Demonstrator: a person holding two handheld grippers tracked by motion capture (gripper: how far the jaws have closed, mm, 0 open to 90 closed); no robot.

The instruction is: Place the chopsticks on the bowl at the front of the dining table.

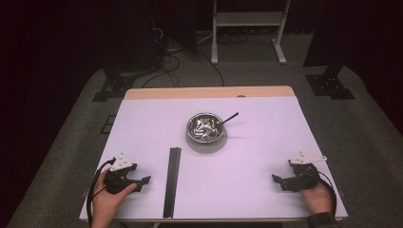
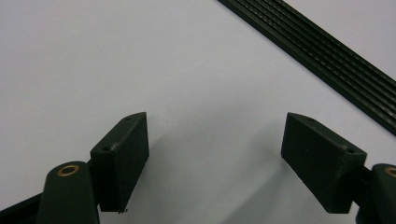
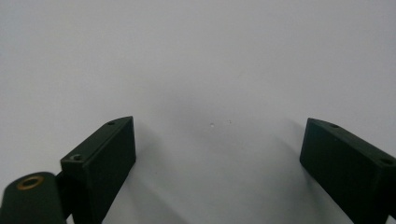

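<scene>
long black ribbed strip [image 1: 172, 182], flat on the white table, lengthwise near to far, left of centre, just right of the left gripper [image 1: 142, 181]; untouched, nothing on it.

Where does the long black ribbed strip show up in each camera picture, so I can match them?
High view: the long black ribbed strip lies lengthwise on the white table, left of centre, just right of the left gripper.
Left gripper view: it crosses the upper right corner as a diagonal band, beyond the open jaws.
Right gripper view: not in this picture.
Shared landmark: the white tabletop under both grippers.
</scene>
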